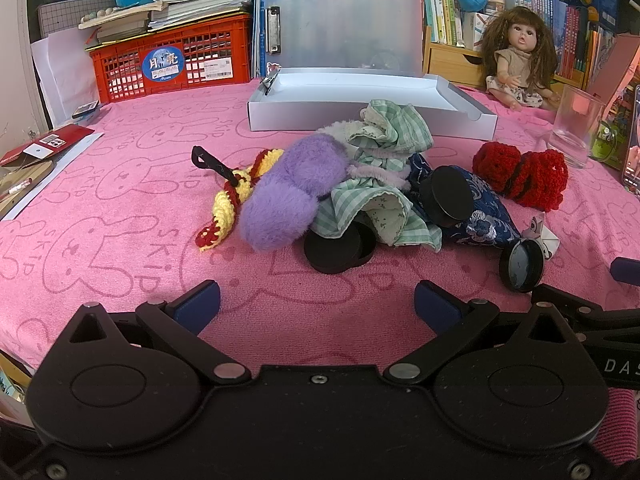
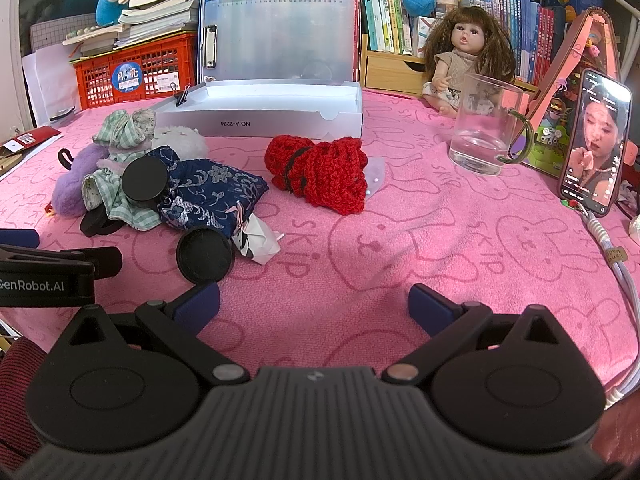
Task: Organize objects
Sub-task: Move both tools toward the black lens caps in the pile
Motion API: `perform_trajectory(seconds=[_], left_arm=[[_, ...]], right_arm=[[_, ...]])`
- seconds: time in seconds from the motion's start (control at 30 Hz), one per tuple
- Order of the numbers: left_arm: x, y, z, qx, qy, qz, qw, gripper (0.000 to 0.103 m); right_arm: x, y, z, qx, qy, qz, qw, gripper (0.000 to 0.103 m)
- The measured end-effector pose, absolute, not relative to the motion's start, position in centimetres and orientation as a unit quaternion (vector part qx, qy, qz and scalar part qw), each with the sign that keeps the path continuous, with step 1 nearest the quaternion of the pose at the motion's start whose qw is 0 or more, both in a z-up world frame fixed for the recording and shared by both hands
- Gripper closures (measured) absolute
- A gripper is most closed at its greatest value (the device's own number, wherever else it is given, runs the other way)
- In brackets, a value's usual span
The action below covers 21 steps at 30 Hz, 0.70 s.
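A heap of small items lies on the pink towel [image 1: 120, 208]: a purple plush piece [image 1: 288, 196], a green checked cloth [image 1: 384, 160], a yellow and red crochet strip [image 1: 228, 208], a blue brocade pouch [image 1: 484, 208] and black round tins [image 1: 336, 248]. A red crochet piece [image 1: 520, 176] sits to its right. Behind stands an open white box [image 1: 360, 96]. My left gripper [image 1: 316, 304] hangs open in front of the heap, holding nothing. My right gripper [image 2: 314, 304] is open over bare towel, with the red crochet piece [image 2: 320, 172] ahead and a black tin [image 2: 206, 254] near its left finger.
A doll [image 2: 464, 52] sits at the back right beside a glass mug [image 2: 484, 124] and a propped phone [image 2: 596, 144] with a cord trailing forward. A red crate [image 1: 172, 60] under stacked books stands back left. Papers lie at the left edge. Bookshelves fill the background.
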<state>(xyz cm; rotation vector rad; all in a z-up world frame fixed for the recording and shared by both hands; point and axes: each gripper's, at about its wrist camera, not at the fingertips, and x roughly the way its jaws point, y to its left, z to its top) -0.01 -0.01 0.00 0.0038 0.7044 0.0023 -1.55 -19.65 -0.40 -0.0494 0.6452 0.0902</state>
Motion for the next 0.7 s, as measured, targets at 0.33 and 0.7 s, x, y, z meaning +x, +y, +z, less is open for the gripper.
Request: perform_trajectory(seconds=[0.33,0.7], left_arm=[[-0.02,0.04,-0.02,0.003,0.344,0.0,0.939,0.0],[-0.17,0.24,0.0,0.006,0.339,-0.009,0.941,0.0]], right_arm=[[-1.62,-19.73,-0.6,-0.024,0.313,0.041,0.949,0.0],[-1.87,-19.58,-0.55,-0.023,0.303,0.041,0.952,0.0]])
